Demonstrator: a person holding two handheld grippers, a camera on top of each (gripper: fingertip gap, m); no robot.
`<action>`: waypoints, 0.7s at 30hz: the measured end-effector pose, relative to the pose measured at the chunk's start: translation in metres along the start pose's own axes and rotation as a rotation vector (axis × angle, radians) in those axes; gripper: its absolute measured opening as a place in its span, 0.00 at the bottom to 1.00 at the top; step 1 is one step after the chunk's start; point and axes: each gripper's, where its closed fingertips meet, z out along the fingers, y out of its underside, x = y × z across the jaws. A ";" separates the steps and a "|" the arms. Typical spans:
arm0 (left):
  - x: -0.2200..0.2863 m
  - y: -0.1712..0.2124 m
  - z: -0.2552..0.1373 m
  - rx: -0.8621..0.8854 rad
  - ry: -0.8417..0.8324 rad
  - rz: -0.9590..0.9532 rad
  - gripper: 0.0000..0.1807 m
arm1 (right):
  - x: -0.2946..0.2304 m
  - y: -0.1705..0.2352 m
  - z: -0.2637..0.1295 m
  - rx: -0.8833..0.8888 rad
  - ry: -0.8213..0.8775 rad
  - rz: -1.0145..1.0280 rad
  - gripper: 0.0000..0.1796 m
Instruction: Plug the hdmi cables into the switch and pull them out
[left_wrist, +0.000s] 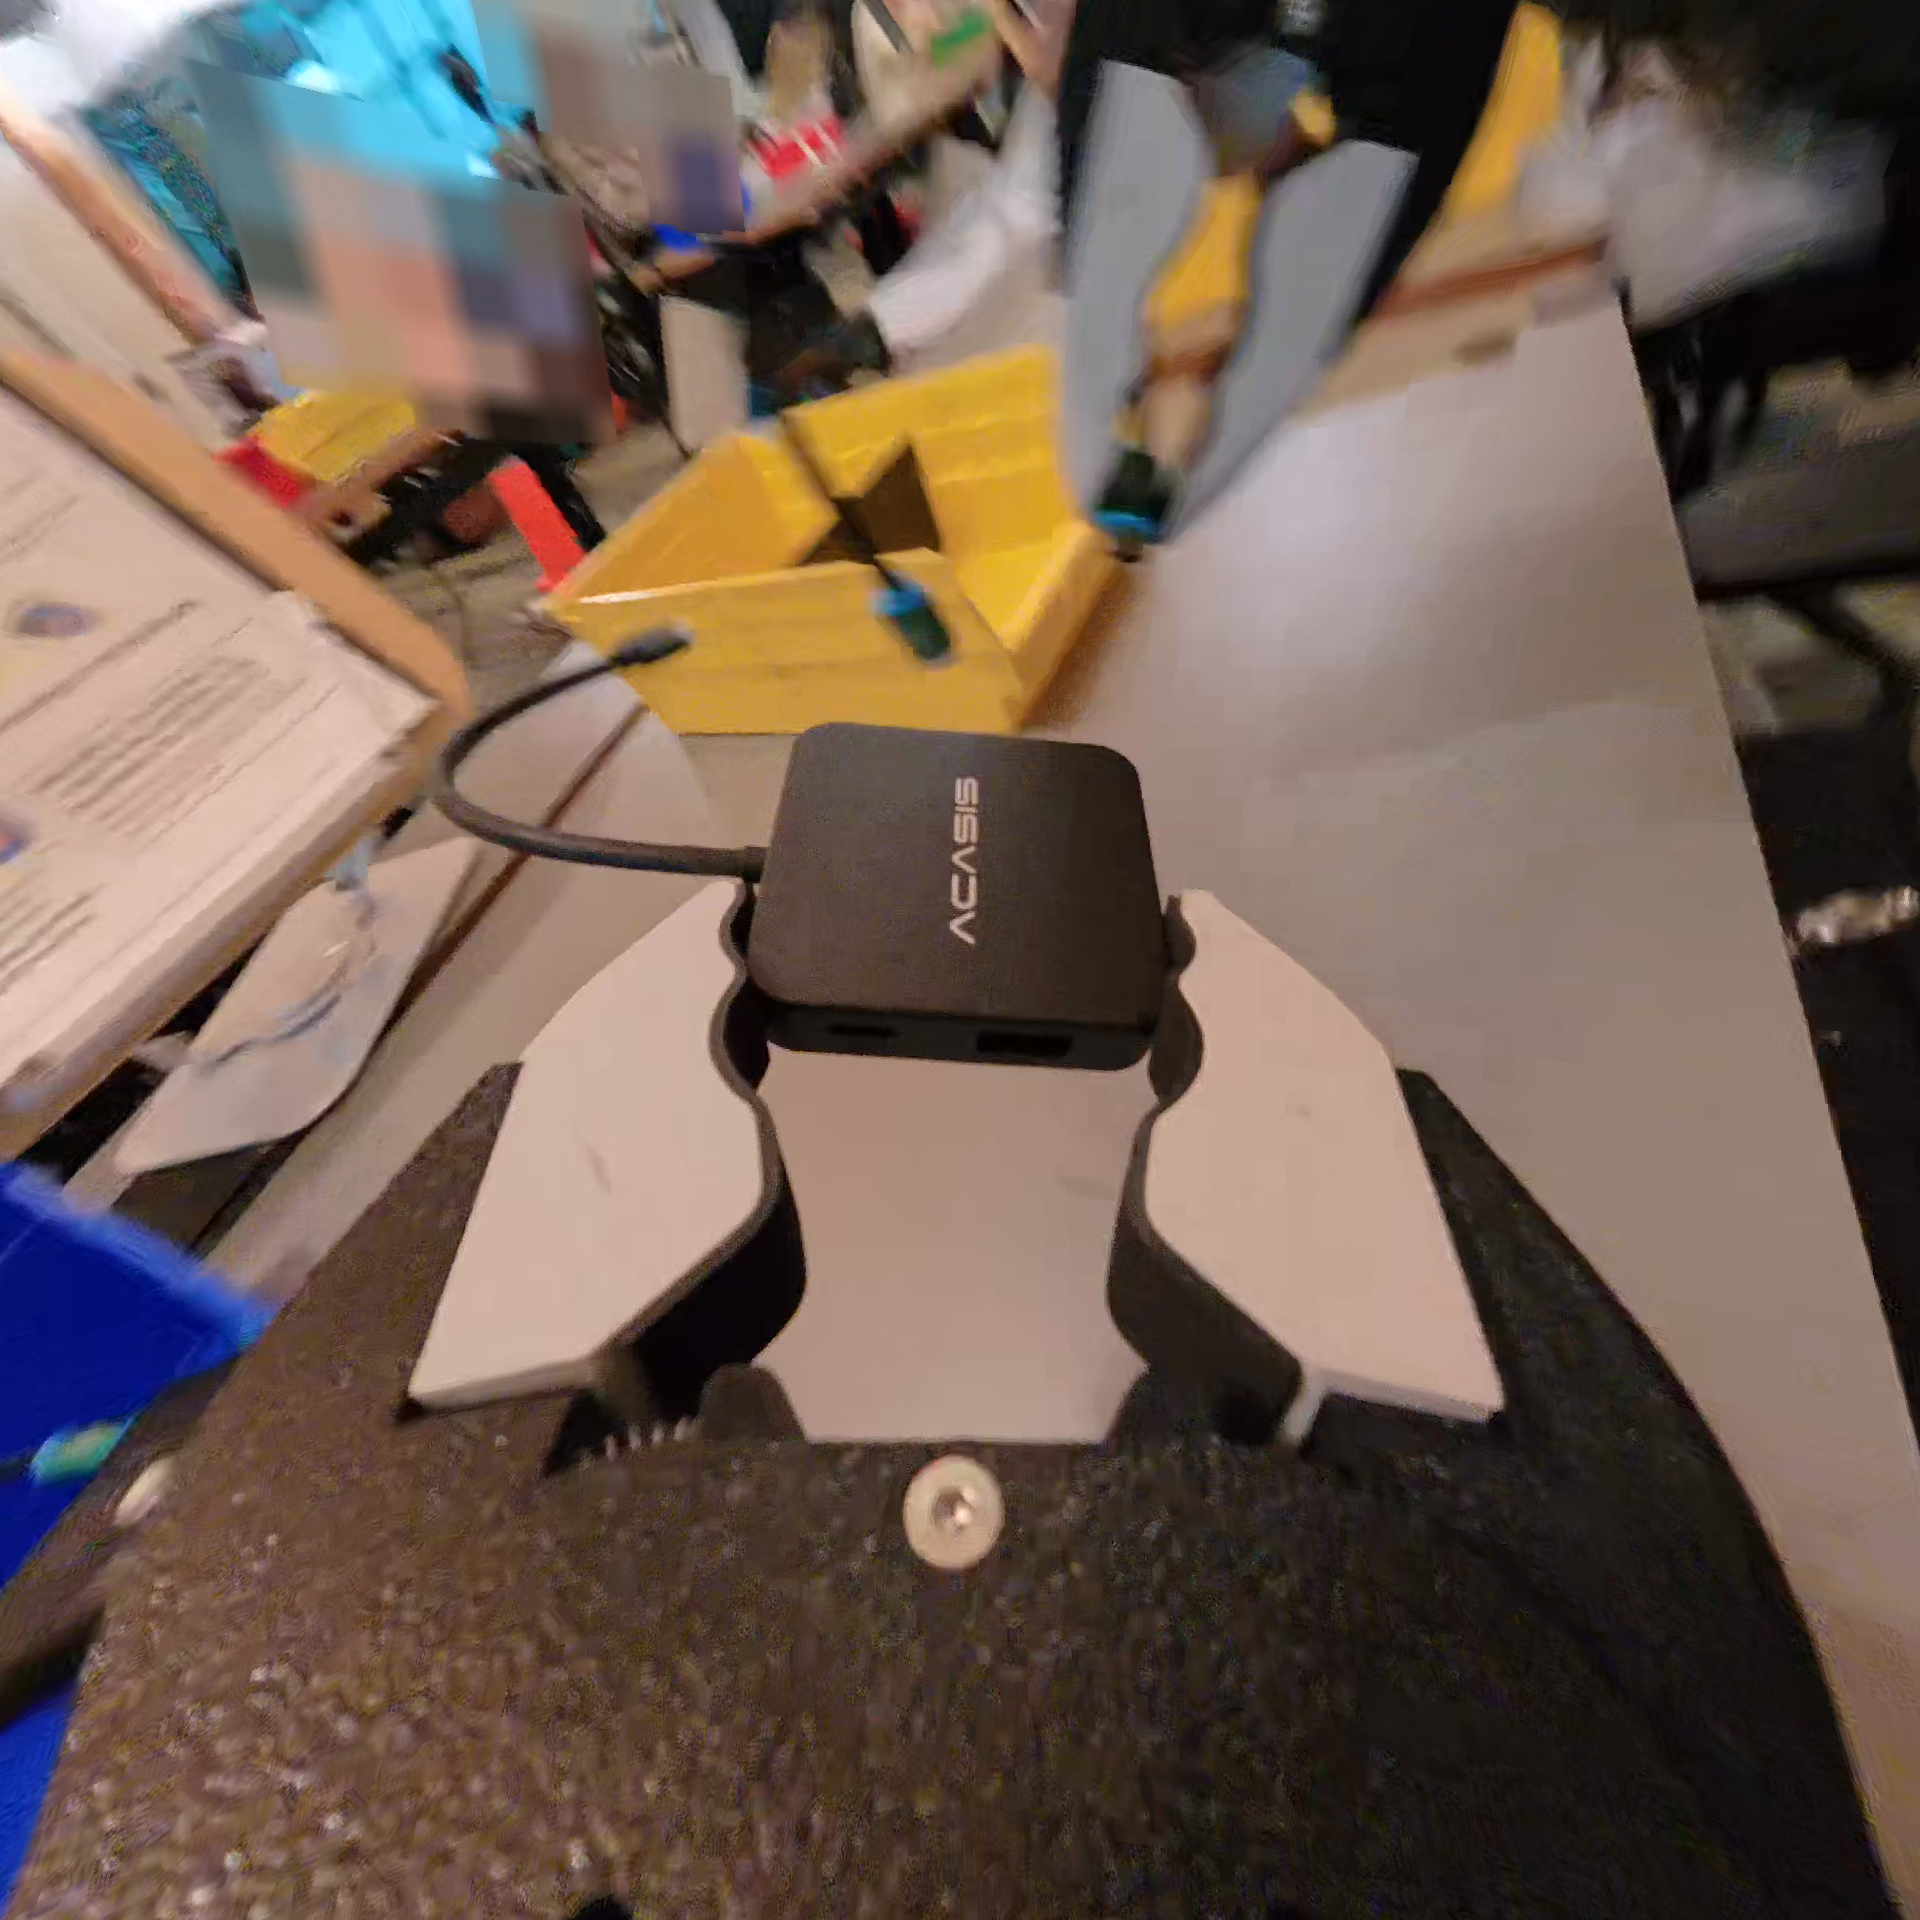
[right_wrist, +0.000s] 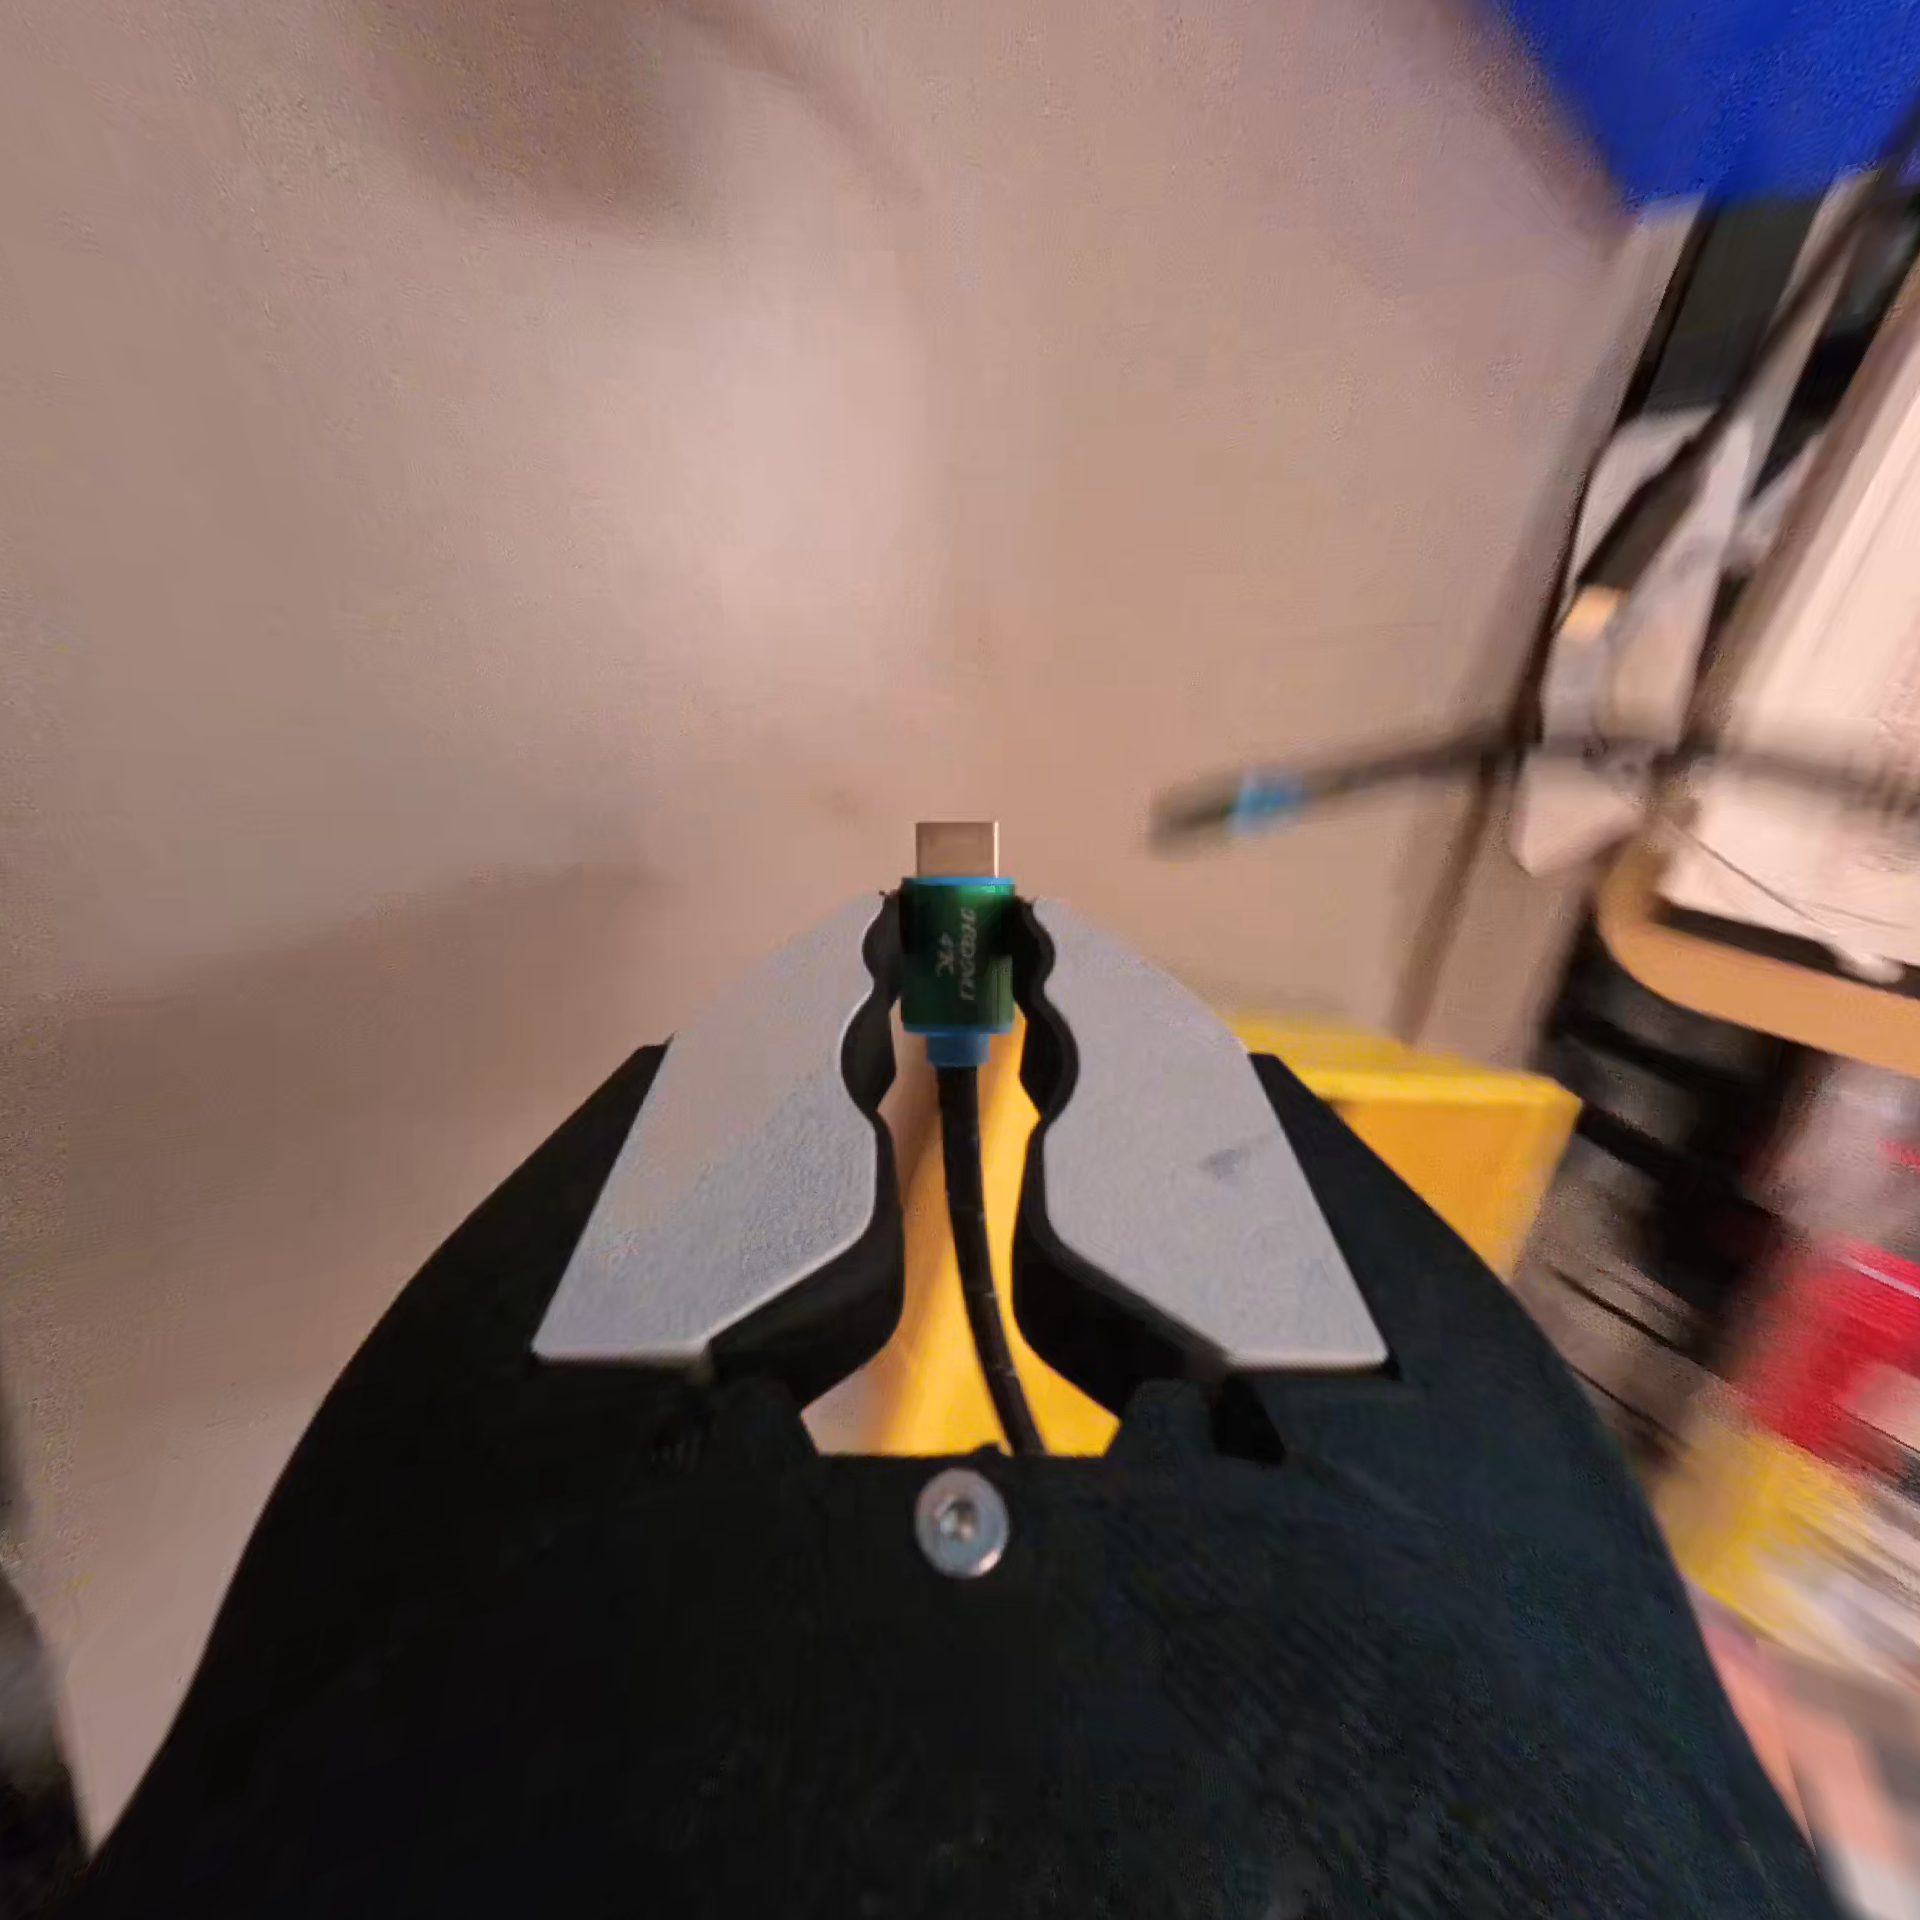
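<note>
In the left wrist view my left gripper (left_wrist: 958, 925) is shut on a black square switch (left_wrist: 956, 883), held by its two sides above the grey table (left_wrist: 1403, 831). Two empty ports on its near edge face the camera. Its short black lead (left_wrist: 520, 769) curls off to the left. Farther off, the other gripper (left_wrist: 1132, 499) holds a green and blue plug. In the right wrist view my right gripper (right_wrist: 956, 935) is shut on the green and blue HDMI plug (right_wrist: 954, 961). The metal tip (right_wrist: 958, 850) points forward past the fingertips. Its black cable (right_wrist: 982, 1247) runs back between the fingers.
A yellow holder block (left_wrist: 831, 582) stands on the table behind the switch, with a second blue and green plug (left_wrist: 914, 618) resting in it. A cardboard box with papers (left_wrist: 156, 748) sits at the left. A blue bin (left_wrist: 94, 1320) is at the lower left. The yellow block (right_wrist: 1434, 1132) shows in the right wrist view too.
</note>
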 end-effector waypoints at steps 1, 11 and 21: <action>-0.015 -0.004 -0.015 0.045 -0.056 -0.029 0.40 | 0.005 -0.017 -0.015 0.140 0.005 0.092 0.11; -0.008 -0.007 -0.022 0.020 -0.055 0.040 0.40 | 0.103 0.068 -0.084 0.168 0.432 0.696 0.11; -0.001 0.001 -0.008 -0.011 -0.014 0.029 0.40 | 0.107 0.131 -0.034 0.427 0.489 1.117 0.11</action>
